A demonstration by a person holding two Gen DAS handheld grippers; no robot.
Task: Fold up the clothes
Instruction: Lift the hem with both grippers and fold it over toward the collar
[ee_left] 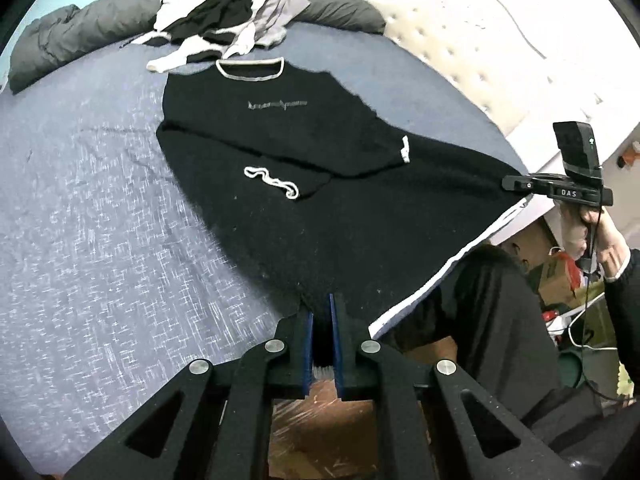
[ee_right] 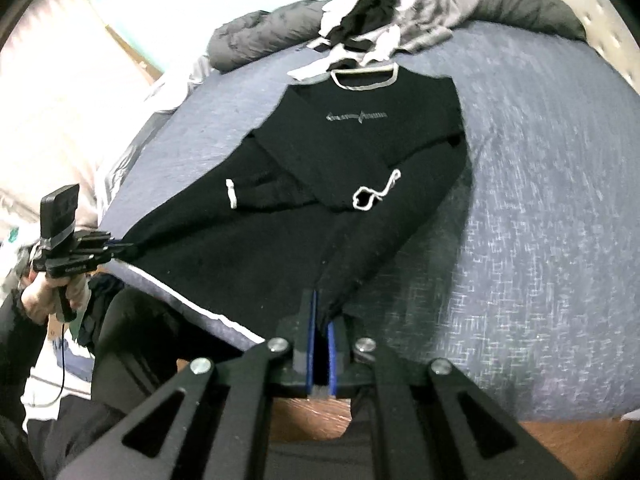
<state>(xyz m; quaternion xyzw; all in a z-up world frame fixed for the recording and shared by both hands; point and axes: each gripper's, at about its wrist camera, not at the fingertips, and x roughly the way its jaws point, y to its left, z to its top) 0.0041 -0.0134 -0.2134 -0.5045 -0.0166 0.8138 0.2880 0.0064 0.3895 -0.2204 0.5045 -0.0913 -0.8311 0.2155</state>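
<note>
A black long-sleeved shirt [ee_left: 320,152] with a grey-white collar lies face up on the blue bed [ee_left: 100,208], both sleeves folded across its body. My left gripper [ee_left: 321,304] is shut on one bottom hem corner at the bed's near edge. My right gripper [ee_right: 320,300] is shut on the other hem corner; it also shows in the left wrist view [ee_left: 508,182]. The left gripper shows in the right wrist view [ee_right: 128,246]. The shirt [ee_right: 340,160] is stretched between the two, hem slightly lifted.
A pile of black, white and grey clothes [ee_left: 224,16] lies just beyond the collar. A dark grey duvet [ee_left: 68,40] runs along the far side. A tufted cream headboard [ee_left: 460,48] is at the right. Boxes and clutter [ee_left: 560,272] sit on the floor.
</note>
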